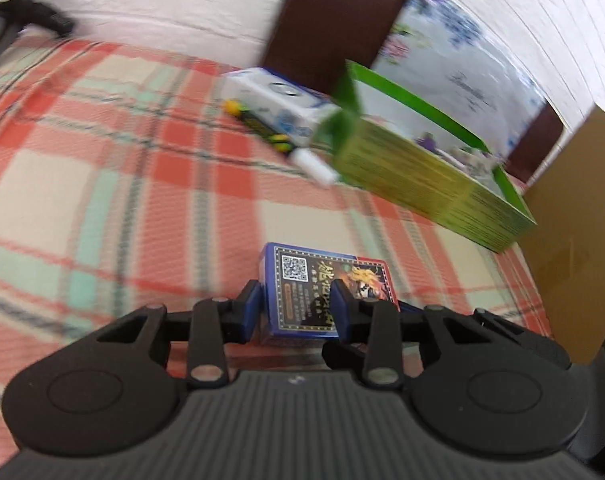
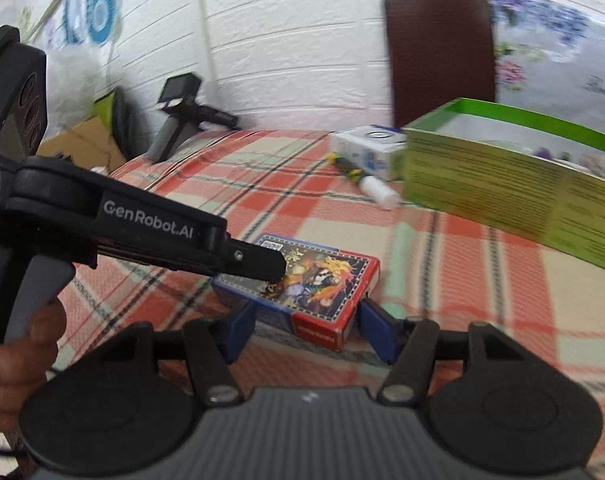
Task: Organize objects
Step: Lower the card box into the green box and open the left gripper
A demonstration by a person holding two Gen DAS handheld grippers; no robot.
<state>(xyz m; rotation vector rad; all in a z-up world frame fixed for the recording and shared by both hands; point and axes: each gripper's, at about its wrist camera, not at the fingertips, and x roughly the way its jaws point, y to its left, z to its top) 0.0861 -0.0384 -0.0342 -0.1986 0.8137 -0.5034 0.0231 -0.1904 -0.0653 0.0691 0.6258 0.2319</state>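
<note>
A blue and red card box (image 1: 322,284) lies on the plaid tablecloth (image 1: 102,200). My left gripper (image 1: 298,308) is shut on the card box, its blue pads pressed on both sides. In the right wrist view the same card box (image 2: 314,284) lies between the blue pads of my right gripper (image 2: 306,330), which is open and stands around its near end without clear contact. The left gripper (image 2: 258,264) reaches in from the left over the box. An open green box (image 1: 430,176) stands behind, also in the right wrist view (image 2: 514,188).
A white and blue carton (image 1: 278,108) and a yellow-black marker with a white cap (image 1: 278,140) lie beside the green box. A brown chair back (image 2: 438,52) and a floral cloth stand behind the table. A brown cardboard box (image 1: 578,240) is at the right. A handheld device (image 2: 182,116) lies at the far left.
</note>
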